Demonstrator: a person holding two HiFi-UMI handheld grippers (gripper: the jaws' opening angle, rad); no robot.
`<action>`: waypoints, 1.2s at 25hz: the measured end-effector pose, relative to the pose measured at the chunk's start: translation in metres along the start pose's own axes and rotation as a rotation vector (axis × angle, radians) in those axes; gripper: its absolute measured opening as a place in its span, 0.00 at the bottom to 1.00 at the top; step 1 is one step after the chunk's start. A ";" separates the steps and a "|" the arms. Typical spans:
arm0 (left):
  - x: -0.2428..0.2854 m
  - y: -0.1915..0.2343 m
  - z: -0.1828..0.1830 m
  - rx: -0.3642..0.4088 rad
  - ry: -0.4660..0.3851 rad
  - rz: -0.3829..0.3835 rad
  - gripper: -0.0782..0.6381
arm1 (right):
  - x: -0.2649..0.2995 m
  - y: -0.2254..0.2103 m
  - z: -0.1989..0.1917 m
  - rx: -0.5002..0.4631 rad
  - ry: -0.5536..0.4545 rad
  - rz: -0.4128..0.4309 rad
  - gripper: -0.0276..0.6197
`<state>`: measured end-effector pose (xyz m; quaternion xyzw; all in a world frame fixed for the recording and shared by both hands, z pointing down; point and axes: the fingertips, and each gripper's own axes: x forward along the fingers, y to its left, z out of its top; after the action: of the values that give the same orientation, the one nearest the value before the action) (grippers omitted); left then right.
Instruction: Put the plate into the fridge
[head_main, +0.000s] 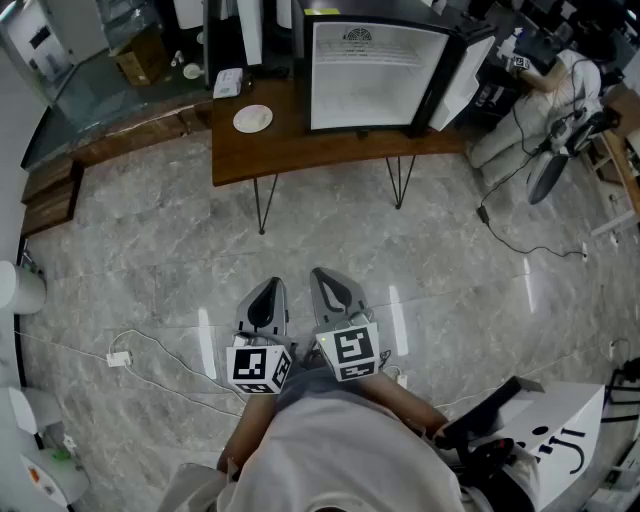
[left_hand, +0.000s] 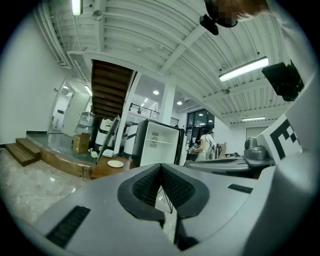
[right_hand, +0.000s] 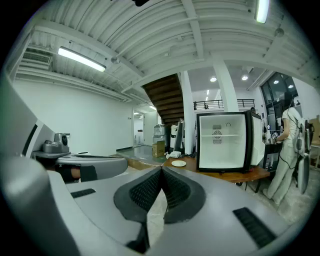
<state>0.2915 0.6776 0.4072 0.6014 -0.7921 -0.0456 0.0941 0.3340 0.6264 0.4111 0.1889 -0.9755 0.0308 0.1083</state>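
White plate (head_main: 253, 118) flat on wooden table (head_main: 300, 150), left of open empty fridge (head_main: 375, 75).

A grey veined marble floor (head_main: 430, 270) fills the middle of the head view, with a dark wooden table (head_main: 290, 150) on black hairpin legs (head_main: 263, 205) at upper centre, low wooden steps (head_main: 50, 190) at the left edge, and, in the right gripper view, a white wall (right_hand: 90, 120), a ribbed white ceiling (right_hand: 165, 30) with a lit strip light (right_hand: 81, 59) and a dark wooden staircase (right_hand: 165, 97).
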 end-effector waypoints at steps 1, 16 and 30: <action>0.001 -0.003 0.000 0.002 0.000 0.000 0.14 | -0.001 -0.003 -0.001 0.000 0.001 0.001 0.07; 0.015 -0.003 -0.008 0.015 0.020 0.020 0.14 | 0.010 -0.018 -0.009 0.048 -0.003 0.029 0.07; 0.063 0.113 0.027 -0.014 0.011 0.041 0.14 | 0.129 0.015 0.012 0.065 0.052 0.070 0.07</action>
<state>0.1626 0.6464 0.4079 0.5844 -0.8035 -0.0457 0.1037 0.2094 0.5928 0.4274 0.1573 -0.9768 0.0712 0.1264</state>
